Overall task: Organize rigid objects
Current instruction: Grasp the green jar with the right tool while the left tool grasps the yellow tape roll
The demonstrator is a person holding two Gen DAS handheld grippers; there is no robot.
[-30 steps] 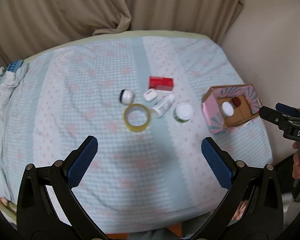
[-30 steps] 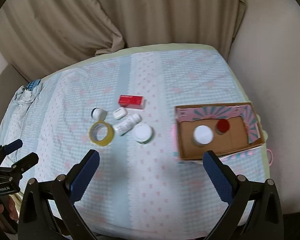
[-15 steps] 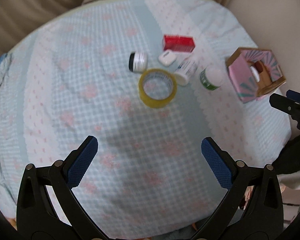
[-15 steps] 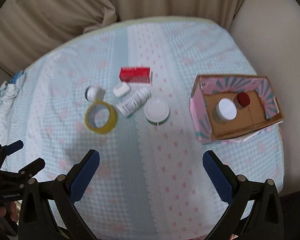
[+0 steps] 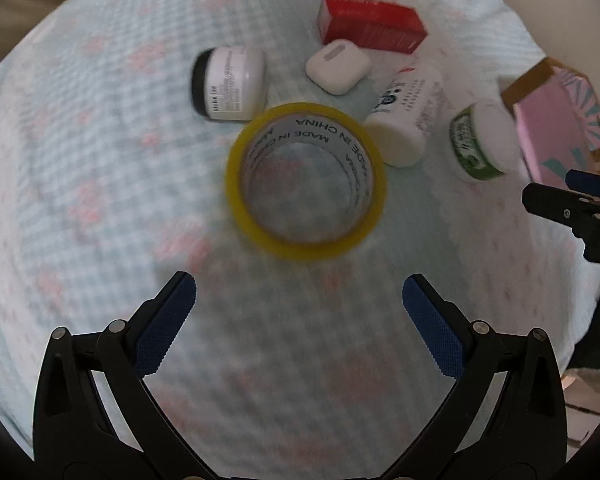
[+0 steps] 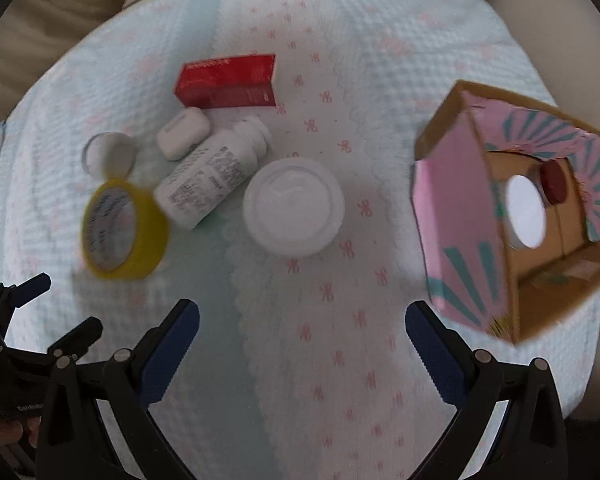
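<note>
Both grippers are hanging wide open and empty over the pale blue patterned cloth [image 5: 80, 184]: the left gripper [image 5: 299, 312] above the yellow tape roll [image 5: 306, 182], the right gripper [image 6: 302, 338] near the white round-lidded jar [image 6: 294, 206], the pink-and-teal cardboard box [image 6: 460, 236] lying to the right

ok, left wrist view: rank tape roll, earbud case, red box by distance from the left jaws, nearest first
1. Tape roll: straight ahead of the left gripper, closest.
2. Earbud case: beyond the roll, slightly right.
3. Red box: behind the case, farthest.
</note>
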